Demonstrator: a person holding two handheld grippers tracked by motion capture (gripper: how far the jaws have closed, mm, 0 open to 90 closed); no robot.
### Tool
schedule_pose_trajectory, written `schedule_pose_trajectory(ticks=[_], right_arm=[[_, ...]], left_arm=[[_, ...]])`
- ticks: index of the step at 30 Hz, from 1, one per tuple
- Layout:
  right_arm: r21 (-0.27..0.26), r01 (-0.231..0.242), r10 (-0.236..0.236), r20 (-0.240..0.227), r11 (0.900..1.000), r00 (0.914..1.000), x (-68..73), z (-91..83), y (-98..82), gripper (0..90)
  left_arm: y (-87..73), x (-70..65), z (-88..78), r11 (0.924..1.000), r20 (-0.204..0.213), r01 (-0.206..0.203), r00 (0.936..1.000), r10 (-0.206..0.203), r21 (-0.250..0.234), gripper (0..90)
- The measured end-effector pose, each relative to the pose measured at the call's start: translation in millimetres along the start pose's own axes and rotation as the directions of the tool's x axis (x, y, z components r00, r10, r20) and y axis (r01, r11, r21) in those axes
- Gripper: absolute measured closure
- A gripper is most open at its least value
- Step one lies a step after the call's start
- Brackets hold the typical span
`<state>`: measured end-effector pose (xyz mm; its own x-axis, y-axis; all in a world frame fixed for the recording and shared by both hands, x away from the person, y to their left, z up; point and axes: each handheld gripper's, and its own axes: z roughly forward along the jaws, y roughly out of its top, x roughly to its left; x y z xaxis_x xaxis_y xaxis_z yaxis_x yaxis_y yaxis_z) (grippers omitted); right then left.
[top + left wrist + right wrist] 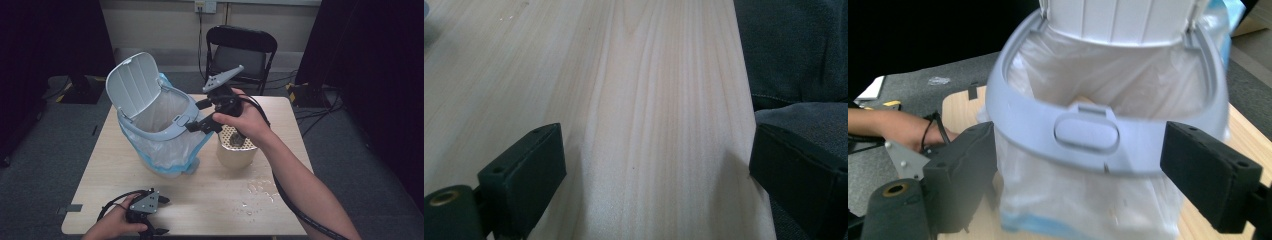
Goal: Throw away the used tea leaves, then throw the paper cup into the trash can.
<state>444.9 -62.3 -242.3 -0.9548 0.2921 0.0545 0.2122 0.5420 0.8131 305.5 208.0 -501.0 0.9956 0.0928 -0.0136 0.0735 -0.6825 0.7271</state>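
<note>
A small bin (160,125) stands on the pale, straight-grained wooden surface (210,200), toward its far left part. The bin is made of a smooth grey-blue plastic ring (1088,135) with an oval push button at its front, and a thin, crinkled, see-through bag (1083,200) with a light blue edge hangs below the ring and forms the body. The ribbed white lid (134,85) is hinged at the back and stands up, so the mouth is uncovered.

The right claw (192,116) is held in the air just in front of the ring. Its two matte black, block-shaped jaws stand wide apart with nothing pressed between them; in the right gripper view the ring's front lies between and beyond the jaws.

Just to the right of the bin, partly behind the right hand (247,122), stands a cream-coloured round cup (235,152) with a perforated insert. Small drops of water (260,189) glisten on the wood in front of it.

The left claw (161,215) rests low at the near edge of the surface, held in the left hand (117,222). Its jaws are apart over bare wood.
</note>
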Motion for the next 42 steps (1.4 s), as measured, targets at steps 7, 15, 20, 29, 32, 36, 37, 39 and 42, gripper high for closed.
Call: schedule_pose_trajectory(ticks=[7, 15, 20, 29, 32, 36, 37, 39, 42], right_arm=[[-0.004, 0.000, 0.000, 0.022, 1.000, 0.9998, 2.1, -11.4, -28.5, 14.3], [0.009, -0.009, 0.009, 0.048, 1.000, 0.9988, 7.0, -13.5, -54.3, 14.3], [0.025, -0.008, 0.007, 0.039, 1.000, 0.9992, 10.4, -10.3, -68.7, 14.3], [0.052, -0.010, 0.007, 0.060, 0.999, 0.9982, 12.6, -3.0, -90.4, 14.3], [0.063, -0.009, 0.005, 0.054, 0.998, 0.9985, 13.1, -0.8, -98.4, 14.4], [0.058, -0.009, 0.006, 0.050, 0.998, 0.9987, 15.4, 0.4, -108.6, 14.3], [0.052, -0.012, 0.010, 0.046, 0.999, 0.9989, 16.2, 0.7, -111.7, 14.3], [0.051, -0.014, 0.011, 0.047, 0.999, 0.9988, 17.8, 1.4, -118.5, 14.3], [0.054, -0.018, 0.016, 0.040, 0.998, 0.9991, 19.3, 3.4, -129.2, 14.4]], left_arm=[[-0.1, -0.1, -0.1, 1.0000, 0.000, 0.000, 1.0000, 0.000, 0.002, 7.2], [-0.2, -0.1, 0.1, 1.0000, 0.001, 0.001, 1.0000, -0.001, -0.001, 7.2], [-0.2, -0.1, 0.1, 1.0000, 0.002, 0.001, 1.0000, -0.001, 0.000, 7.2], [-0.3, -0.2, 0.1, 1.0000, 0.003, 0.003, 1.0000, -0.003, 0.003, 7.2], [-0.2, -0.2, -0.1, 1.0000, 0.002, 0.003, 1.0000, -0.003, 0.004, 7.2], [-0.2, -0.3, -0.1, 1.0000, 0.002, 0.002, 1.0000, -0.002, 0.005, 7.3], [-0.3, -0.3, 0.1, 1.0000, 0.001, 0.003, 1.0000, -0.003, 0.002, 7.2], [-0.3, -0.4, 0.1, 1.0000, 0.000, 0.004, 1.0000, -0.004, 0.003, 7.2], [-0.3, -0.6, 0.1, 1.0000, 0.000, 0.006, 1.0000, -0.006, 0.003, 7.1]])
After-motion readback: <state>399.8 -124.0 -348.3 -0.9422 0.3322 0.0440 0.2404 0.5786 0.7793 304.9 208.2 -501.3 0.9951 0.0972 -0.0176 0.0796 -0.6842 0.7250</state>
